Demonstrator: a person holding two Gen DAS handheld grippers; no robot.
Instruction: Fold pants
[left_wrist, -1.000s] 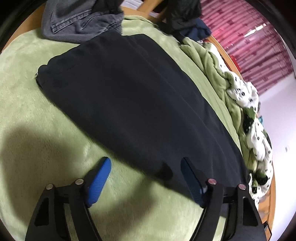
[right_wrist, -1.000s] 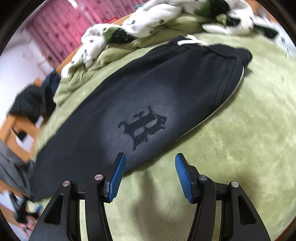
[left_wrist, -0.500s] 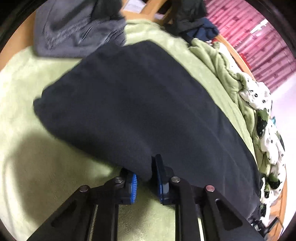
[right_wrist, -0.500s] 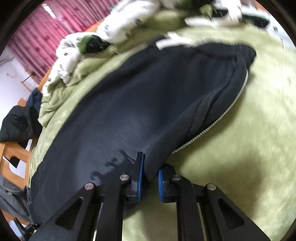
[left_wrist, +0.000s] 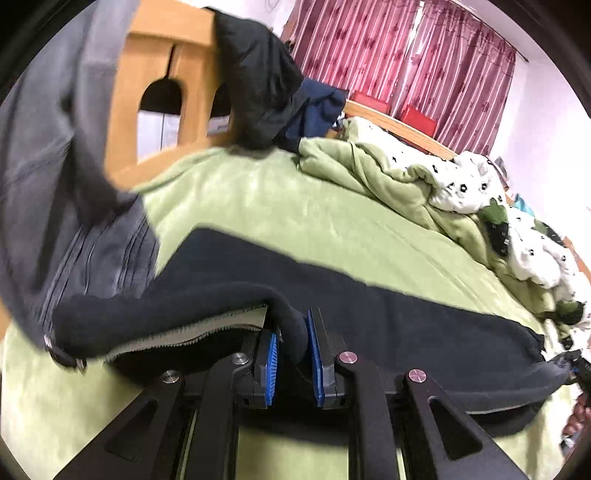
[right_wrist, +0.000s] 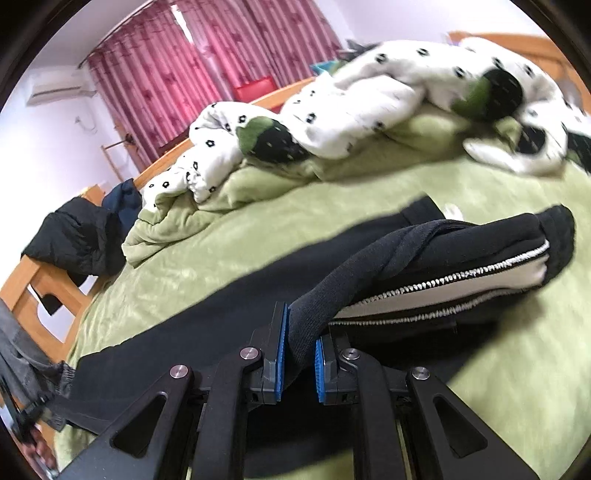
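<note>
Black pants (left_wrist: 388, 314) lie lengthwise on a green blanket-covered bed (left_wrist: 314, 218). My left gripper (left_wrist: 291, 354) is shut on the near edge of the pants and holds it lifted, so a white-striped side seam (left_wrist: 192, 328) shows. My right gripper (right_wrist: 299, 350) is shut on the near edge of the pants (right_wrist: 207, 314) further along, also lifted, with the white side stripe (right_wrist: 443, 288) exposed toward the end of the garment. The fabric sags between the two grips.
Grey jeans (left_wrist: 55, 177) hang at the left over a wooden bed frame (left_wrist: 147, 55). A dark jacket (left_wrist: 258, 74) drapes on the frame. A bunched green and white patterned duvet (right_wrist: 351, 103) lies along the far side. Red curtains (left_wrist: 424, 55) are behind.
Both grippers went from open in front of the pants to shut on the near edge, then lifted it off the bed. The views have tilted up toward the room.
</note>
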